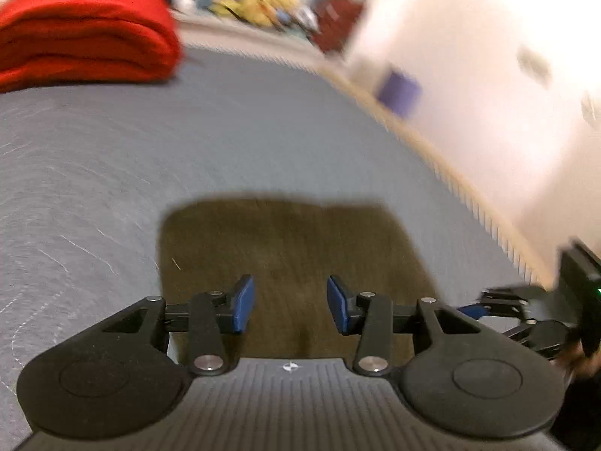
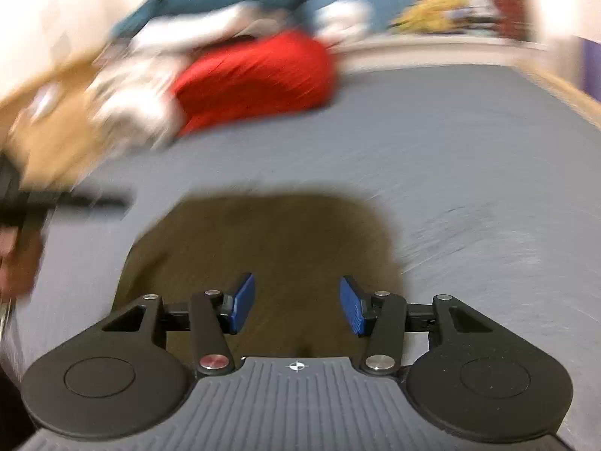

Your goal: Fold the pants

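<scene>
Olive-brown pants (image 1: 289,251) lie flat on the grey bed cover, folded into a compact rectangle; they also show in the right wrist view (image 2: 263,248). My left gripper (image 1: 290,302) is open and empty, just above the near edge of the pants. My right gripper (image 2: 296,308) is open and empty, also over the near edge. The right gripper shows at the right edge of the left wrist view (image 1: 526,312). Both views are motion-blurred.
A folded red blanket (image 1: 82,34) lies at the far left of the grey bed (image 1: 263,131); it shows in the right wrist view (image 2: 259,75) beside a heap of white and teal clothes (image 2: 195,26). A white wall (image 1: 488,56) borders the bed's right side.
</scene>
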`<action>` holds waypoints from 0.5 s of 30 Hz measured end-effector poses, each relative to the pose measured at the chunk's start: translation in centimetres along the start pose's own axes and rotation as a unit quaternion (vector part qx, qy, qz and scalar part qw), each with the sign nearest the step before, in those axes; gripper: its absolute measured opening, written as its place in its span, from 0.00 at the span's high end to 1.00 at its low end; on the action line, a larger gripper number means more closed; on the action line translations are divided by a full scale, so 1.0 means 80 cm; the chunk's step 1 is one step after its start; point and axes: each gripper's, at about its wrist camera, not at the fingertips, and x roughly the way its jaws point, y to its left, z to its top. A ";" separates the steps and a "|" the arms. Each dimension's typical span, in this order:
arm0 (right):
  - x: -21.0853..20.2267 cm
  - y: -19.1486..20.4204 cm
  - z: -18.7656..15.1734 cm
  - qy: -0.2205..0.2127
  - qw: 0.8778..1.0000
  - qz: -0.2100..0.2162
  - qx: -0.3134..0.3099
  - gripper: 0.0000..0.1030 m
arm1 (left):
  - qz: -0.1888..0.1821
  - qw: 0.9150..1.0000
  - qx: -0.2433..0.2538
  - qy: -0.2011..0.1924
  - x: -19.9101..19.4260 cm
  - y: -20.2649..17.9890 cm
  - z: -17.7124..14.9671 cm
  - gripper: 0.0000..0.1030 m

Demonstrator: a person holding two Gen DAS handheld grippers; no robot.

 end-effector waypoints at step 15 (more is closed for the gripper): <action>0.023 -0.086 0.067 -0.091 0.987 -0.047 0.125 0.19 | 0.070 0.993 0.070 0.068 0.024 -0.008 -0.025 0.62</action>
